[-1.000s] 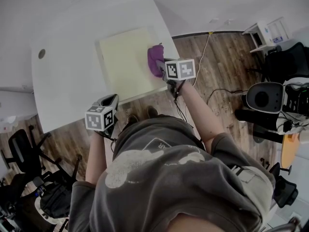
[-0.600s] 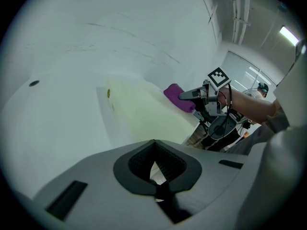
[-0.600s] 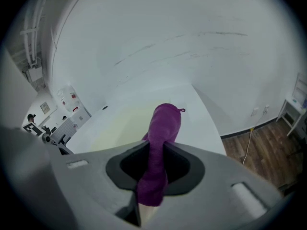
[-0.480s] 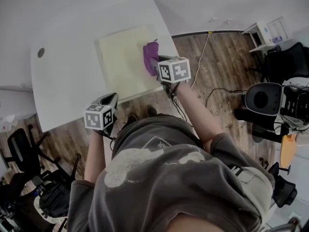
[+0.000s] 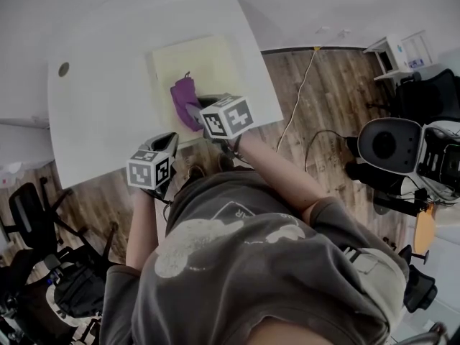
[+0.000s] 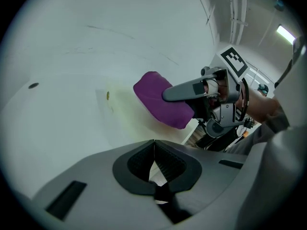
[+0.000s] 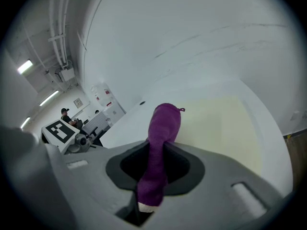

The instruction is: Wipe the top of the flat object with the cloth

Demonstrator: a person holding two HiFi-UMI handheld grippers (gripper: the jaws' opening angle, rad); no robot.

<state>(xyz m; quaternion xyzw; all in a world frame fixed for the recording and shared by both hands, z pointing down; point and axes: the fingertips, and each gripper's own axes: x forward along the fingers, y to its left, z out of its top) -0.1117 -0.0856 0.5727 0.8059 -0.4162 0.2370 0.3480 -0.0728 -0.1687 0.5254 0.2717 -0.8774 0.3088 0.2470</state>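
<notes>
Cloth (image 5: 184, 100), clamped in the right tool (image 7: 154, 150), lies on the near part of the sheet (image 5: 208, 60) on the table (image 5: 100, 128). The left tool (image 6: 153, 152), jaws together and empty, hangs by the table's near edge. Unpinned, the sheet may slide under the wipe; the bunched cloth may miss corners.

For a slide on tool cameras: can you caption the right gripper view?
Right gripper clamps a purple cloth over a pale yellow sheet on a white table.
</notes>
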